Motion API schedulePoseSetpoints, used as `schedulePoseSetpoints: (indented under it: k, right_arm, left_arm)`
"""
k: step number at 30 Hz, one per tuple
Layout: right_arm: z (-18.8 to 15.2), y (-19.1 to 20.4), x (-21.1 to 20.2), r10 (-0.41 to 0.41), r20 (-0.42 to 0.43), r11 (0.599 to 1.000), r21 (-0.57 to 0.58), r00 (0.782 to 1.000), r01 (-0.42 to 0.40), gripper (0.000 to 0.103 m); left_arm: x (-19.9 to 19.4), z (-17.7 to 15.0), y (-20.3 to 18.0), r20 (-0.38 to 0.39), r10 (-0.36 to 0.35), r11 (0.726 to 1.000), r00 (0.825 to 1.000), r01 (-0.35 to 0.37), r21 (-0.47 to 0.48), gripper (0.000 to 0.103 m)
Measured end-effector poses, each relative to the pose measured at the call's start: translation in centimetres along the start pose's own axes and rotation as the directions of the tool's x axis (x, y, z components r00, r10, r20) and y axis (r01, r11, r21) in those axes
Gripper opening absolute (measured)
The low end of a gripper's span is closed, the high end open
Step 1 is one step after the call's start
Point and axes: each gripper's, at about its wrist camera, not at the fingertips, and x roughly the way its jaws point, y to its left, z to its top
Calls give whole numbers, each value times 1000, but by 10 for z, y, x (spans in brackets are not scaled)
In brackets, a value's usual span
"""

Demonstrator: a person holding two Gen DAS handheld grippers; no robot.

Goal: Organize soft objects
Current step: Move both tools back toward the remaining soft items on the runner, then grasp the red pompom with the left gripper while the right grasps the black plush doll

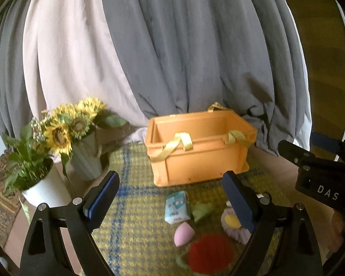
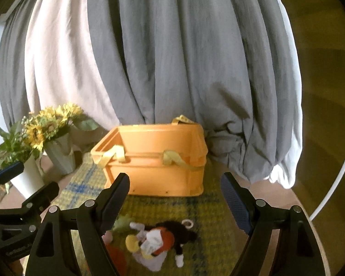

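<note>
left wrist view: the left gripper (image 1: pixel 170 197) hovers with its fingers (image 1: pixel 105 193) spread wide and nothing between them. ahead, an orange crate (image 1: pixel 200 151) with yellow strap handles (image 1: pixel 172 147) stands on a yellow and blue checked mat (image 1: pixel 135 218) that covers the table (image 1: pixel 276 168). on the mat, near the crate's front, lie the soft things: a small pale blue tissue pack (image 1: pixel 177 207), a green piece (image 1: pixel 202 210) just beside it, a pink egg-shaped sponge (image 1: pixel 184 233), a red round pad (image 1: pixel 209 254) and a pale flower-shaped pad with a yellow centre (image 1: pixel 232 224), partly behind the right finger. to the left stand a ribbed vase of sunflowers (image 1: pixel 76 126) and a white pot with a leafy plant (image 1: pixel 43 188). grey and white curtains (image 1: pixel 172 57) hang behind. the right gripper (image 1: pixel 315 161) shows at the right edge.

right wrist view: the right gripper (image 2: pixel 174 195) also has its fingers (image 2: pixel 234 197) released, wide apart, holding nothing. beneath them on the mat (image 2: pixel 209 225) lies a dark plush toy in an orange and white outfit (image 2: pixel 168 237), resting on the flower-shaped pad (image 2: pixel 149 260), in front of the crate (image 2: pixel 154 161). the left gripper (image 2: pixel 23 184) shows at the left edge.
</note>
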Motion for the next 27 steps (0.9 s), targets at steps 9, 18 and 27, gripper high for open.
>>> schedulePoseSetpoints:
  k: [9, 18, 27]
  right_arm:
    - [-28, -2, 13, 48, -98, 999, 17, 994, -46, 82]
    - [-51, -2, 32, 76, -170, 997, 14, 983, -75, 81]
    - [-64, -1, 51, 114, -218, 993, 28, 969, -111, 81]
  left_arm:
    - [12, -29, -10, -91, -5, 1000, 996, 4, -7, 92]
    - [28, -60, -22, -169, -26, 1000, 985, 24, -11, 92]
    - [43, -88, -38, -240, -54, 998, 969, 57, 3, 91]
